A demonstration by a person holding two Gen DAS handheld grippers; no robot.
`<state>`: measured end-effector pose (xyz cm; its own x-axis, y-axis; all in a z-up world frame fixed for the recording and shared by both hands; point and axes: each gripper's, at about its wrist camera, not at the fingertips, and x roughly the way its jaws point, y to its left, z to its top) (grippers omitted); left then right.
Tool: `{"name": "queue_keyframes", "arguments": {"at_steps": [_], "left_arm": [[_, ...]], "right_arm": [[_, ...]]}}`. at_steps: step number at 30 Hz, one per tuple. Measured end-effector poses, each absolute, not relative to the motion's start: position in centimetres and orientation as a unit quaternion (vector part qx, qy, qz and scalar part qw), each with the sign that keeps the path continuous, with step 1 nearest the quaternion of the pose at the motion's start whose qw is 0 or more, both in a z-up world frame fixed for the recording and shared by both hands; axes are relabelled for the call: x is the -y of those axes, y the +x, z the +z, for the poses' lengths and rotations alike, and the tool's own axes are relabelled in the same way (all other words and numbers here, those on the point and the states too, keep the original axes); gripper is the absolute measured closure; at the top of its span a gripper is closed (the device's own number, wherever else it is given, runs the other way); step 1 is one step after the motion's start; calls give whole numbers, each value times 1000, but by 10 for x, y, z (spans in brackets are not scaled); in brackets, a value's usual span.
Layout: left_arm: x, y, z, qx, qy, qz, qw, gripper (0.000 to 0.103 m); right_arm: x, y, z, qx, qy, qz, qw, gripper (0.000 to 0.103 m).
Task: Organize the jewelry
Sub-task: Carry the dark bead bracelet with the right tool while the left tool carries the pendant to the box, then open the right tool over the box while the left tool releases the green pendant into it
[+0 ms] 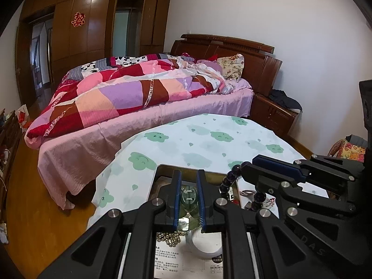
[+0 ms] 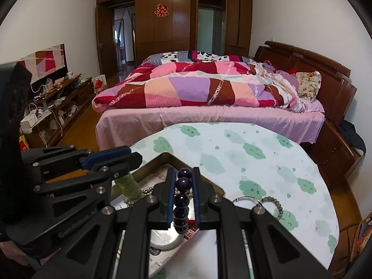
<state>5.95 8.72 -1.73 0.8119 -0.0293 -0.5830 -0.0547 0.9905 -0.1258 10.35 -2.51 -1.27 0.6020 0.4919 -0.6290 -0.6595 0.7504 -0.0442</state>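
My left gripper (image 1: 188,179) is shut on a pale green jade bangle (image 1: 189,198) and holds it above an open box (image 1: 162,166) on the table. My right gripper (image 2: 183,174) is shut on a dark purple bead bracelet (image 2: 182,200) that hangs between its fingers over the same box. The right gripper shows in the left wrist view (image 1: 250,162), with the purple beads (image 1: 229,181) dangling. The left gripper shows in the right wrist view (image 2: 137,154), with the green bangle (image 2: 129,187) below it. Gold beads (image 1: 168,239) and a white bangle (image 1: 204,247) lie in the box.
The table carries a white cloth with green clouds (image 2: 244,158). A silver ring (image 2: 244,198) and a grey bead bracelet (image 2: 276,205) lie on it right of the box. A bed (image 2: 209,107) stands beyond; a cluttered cabinet (image 2: 53,102) stands at left.
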Motion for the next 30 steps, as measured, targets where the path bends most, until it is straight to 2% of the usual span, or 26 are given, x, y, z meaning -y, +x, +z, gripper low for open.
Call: {"name": "queue_keyframes", "arguments": {"at_steps": [14,30], "left_arm": [[-94,78,-57,-347,-58,24,936,91],[-91,84,-66,-357,-43,30,933,90]], "right_arm": [[16,124,-46,-338,-142,304,879,87],[20,129,-64,-362,-137,300,872,87]]}}
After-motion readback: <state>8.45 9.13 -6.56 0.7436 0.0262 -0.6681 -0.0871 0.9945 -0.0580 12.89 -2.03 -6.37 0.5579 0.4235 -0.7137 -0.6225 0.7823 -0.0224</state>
